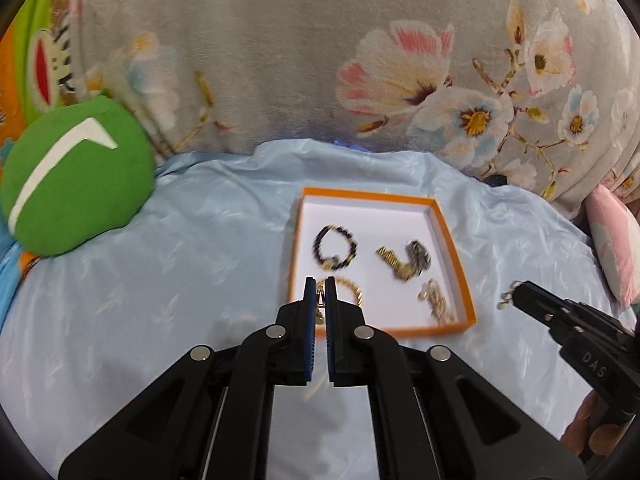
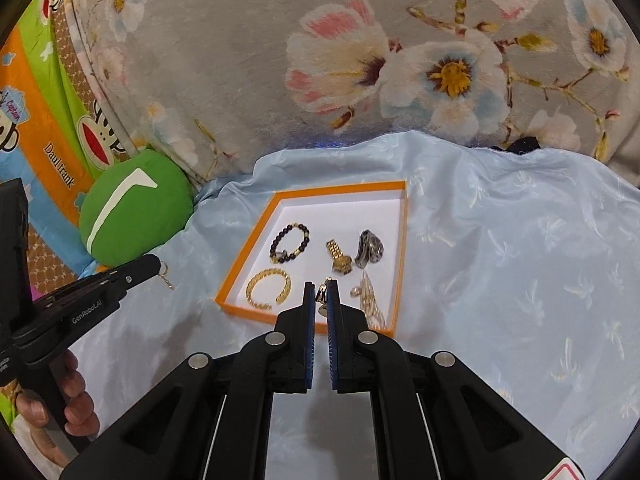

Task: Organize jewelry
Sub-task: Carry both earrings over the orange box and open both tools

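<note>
- Container: a shallow orange-rimmed tray (image 2: 402,240) with a white floor lies on a light blue satin sheet (image 2: 520,280) spread over a bed.
- Contents: a dark beaded bracelet (image 2: 290,242) at the far left; a gold watch (image 2: 340,258) and a dark grey coiled piece (image 2: 370,254) at the far right; an open gold chain cuff (image 2: 268,286) at the near left; a pale gold chain (image 2: 370,300) at the near right.
- Left hand-held gripper (image 1: 319,300): clenched on a small gold earring (image 1: 320,312) with a dangling drop, held above the tray's near left edge.
- Right hand-held gripper (image 2: 321,300): clenched on a second small gold earring (image 2: 323,298), held above the tray's near edge.
- Open room: bare sheet lies to the right of the tray and in front of it.
- Boundaries: a grey floral plush blanket (image 2: 280,40) rises behind the tray; a round green cushion (image 2: 136,208) with a white stripe sits well apart to the left.
</note>
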